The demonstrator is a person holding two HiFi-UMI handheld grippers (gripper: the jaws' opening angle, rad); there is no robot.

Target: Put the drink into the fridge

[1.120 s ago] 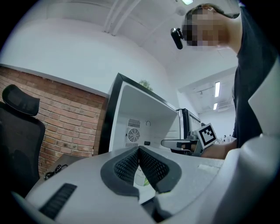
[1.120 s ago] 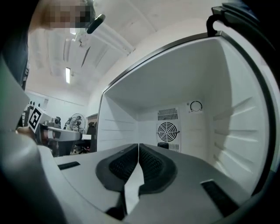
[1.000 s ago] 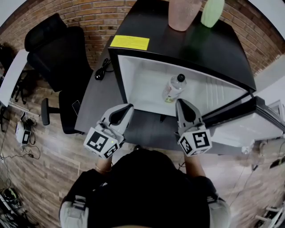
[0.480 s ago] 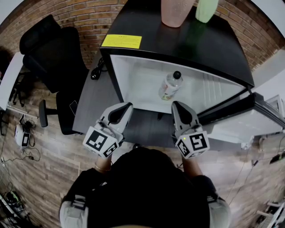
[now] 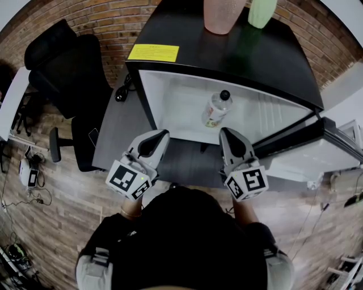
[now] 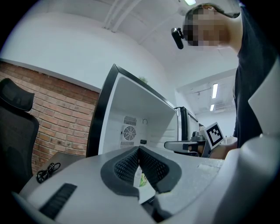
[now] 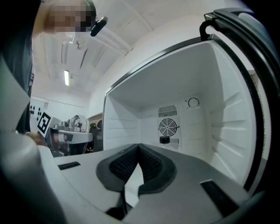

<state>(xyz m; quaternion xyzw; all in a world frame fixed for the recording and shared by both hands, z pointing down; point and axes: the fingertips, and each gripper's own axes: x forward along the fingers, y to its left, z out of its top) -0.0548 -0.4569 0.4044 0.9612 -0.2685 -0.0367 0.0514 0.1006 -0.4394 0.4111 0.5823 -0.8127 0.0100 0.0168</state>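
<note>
The drink, a clear bottle (image 5: 216, 109) with a black cap and a pale label, stands upright inside the open black mini fridge (image 5: 181, 105), on its white floor. My left gripper (image 5: 160, 134) and right gripper (image 5: 227, 131) hover side by side just outside the fridge opening, both shut and empty. In the left gripper view the shut jaws (image 6: 139, 148) hide most of the bottle; a strip of its label (image 6: 141, 178) shows below the pads. In the right gripper view the jaws (image 7: 138, 145) are shut too, and the black cap (image 7: 164, 140) peeks above them.
The fridge door (image 5: 317, 153) hangs open at the right. A pink cup (image 5: 224, 14) and a green bottle (image 5: 262, 11) stand on the fridge top. A black office chair (image 5: 62, 73) is at the left, a cable (image 5: 122, 93) lies beside the fridge, and a brick wall is behind.
The head view has shifted a little, so the fridge sits slightly further left. Both grippers stay shut in front of the opening, and the bottle has not moved.
</note>
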